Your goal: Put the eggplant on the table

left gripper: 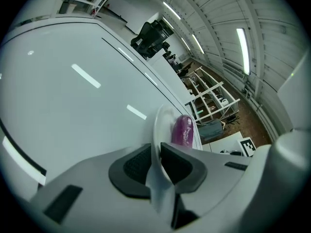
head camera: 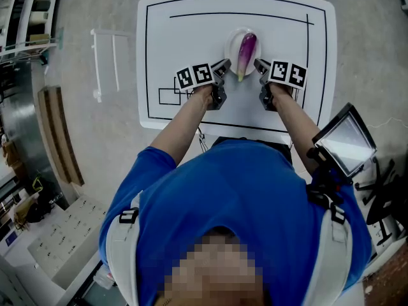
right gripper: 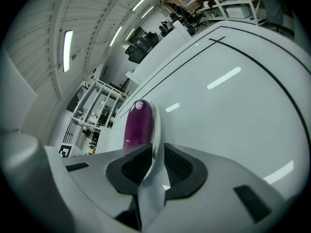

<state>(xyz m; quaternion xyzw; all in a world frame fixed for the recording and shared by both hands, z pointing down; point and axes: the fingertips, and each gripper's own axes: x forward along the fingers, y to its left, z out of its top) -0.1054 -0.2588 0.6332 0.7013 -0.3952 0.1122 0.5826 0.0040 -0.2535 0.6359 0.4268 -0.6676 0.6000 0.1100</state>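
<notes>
White table [head camera: 191, 37] with black ruled lines fills the space below my head camera, and nearest to me two blue-sleeved arms reach forward over its front edge. At their ends, my left gripper [head camera: 223, 69] and my right gripper [head camera: 258, 65] meet a small white plate [head camera: 233, 43] from opposite sides. From the left gripper view, the left gripper [left gripper: 155, 159] has its dark pads pinched tight on the plate [left gripper: 159, 125] rim. The right gripper [right gripper: 154, 161] likewise has its jaws closed on the opposite rim of the plate [right gripper: 156, 130]. On the plate lies the eggplant [head camera: 246, 51], purple, lengthwise away from me, its pale green end toward me. I cannot tell whether the plate rests on the table or is lifted. Farther off, beyond the table, stand black office chairs [left gripper: 150, 33] and open shelving [left gripper: 214, 93].
</notes>
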